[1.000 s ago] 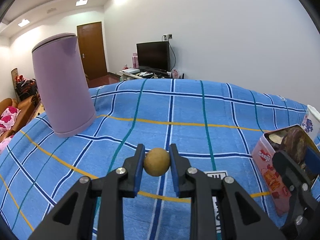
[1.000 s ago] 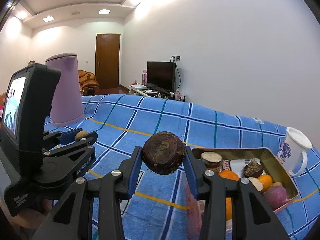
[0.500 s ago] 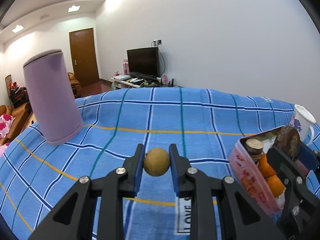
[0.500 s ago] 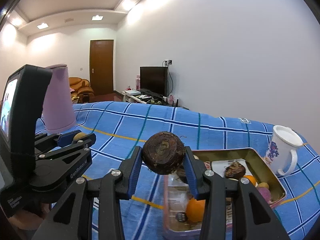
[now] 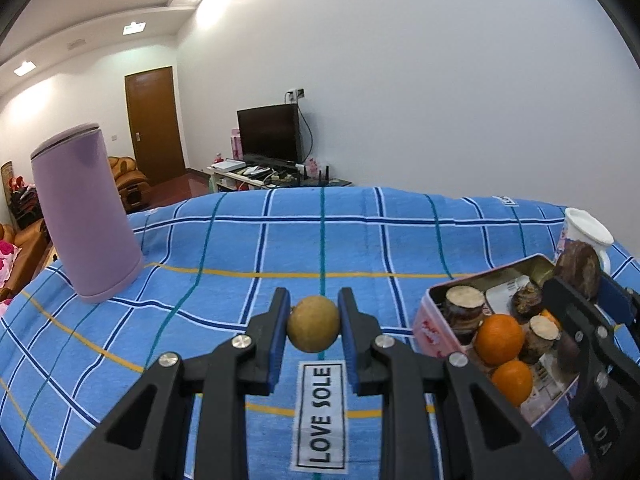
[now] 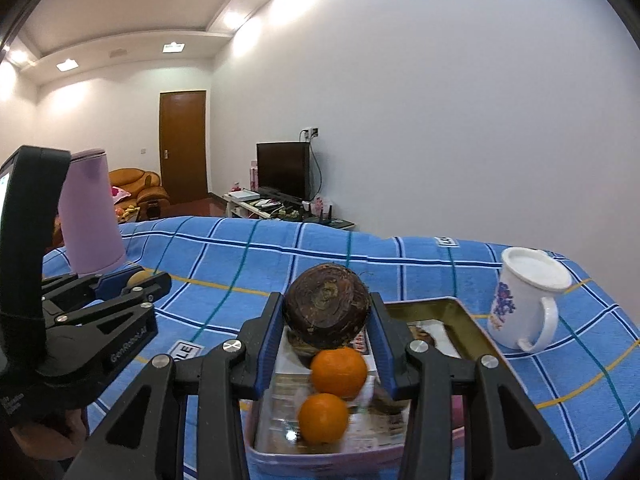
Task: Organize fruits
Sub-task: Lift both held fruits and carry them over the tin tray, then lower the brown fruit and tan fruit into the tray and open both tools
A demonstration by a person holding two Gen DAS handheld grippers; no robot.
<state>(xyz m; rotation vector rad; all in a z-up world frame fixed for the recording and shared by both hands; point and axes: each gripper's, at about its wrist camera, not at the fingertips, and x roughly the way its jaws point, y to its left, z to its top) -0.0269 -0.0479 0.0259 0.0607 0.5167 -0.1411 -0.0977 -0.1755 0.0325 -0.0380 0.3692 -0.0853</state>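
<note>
pink-walled tin (image 5: 434, 326), open-topped, sits on the blue plaid cloth (image 5: 360, 240) at about four o'clock in the left wrist view, and it already holds a fair load: two oranges (image 6: 338, 372), a couple of cut brown tubers (image 5: 464, 310) and some darker pieces, so much of the sorting looks done. two items are not yet in. the right gripper (image 6: 326, 322) is closed on a dark brown round fruit (image 6: 326, 306), held in the air right over the near half of the tin, so that one seems close to being dropped in. the left gripper (image 5: 313, 326) is clamped on a small tan round fruit (image 5: 313, 329), held above the cloth at about nine o'clock from the tin and clearly apart from it. a purple canister (image 5: 86, 216) stands at ten o'clock, a white mug (image 6: 524, 304) just beyond the tin at two o'clock; neither seems part of the job.
</note>
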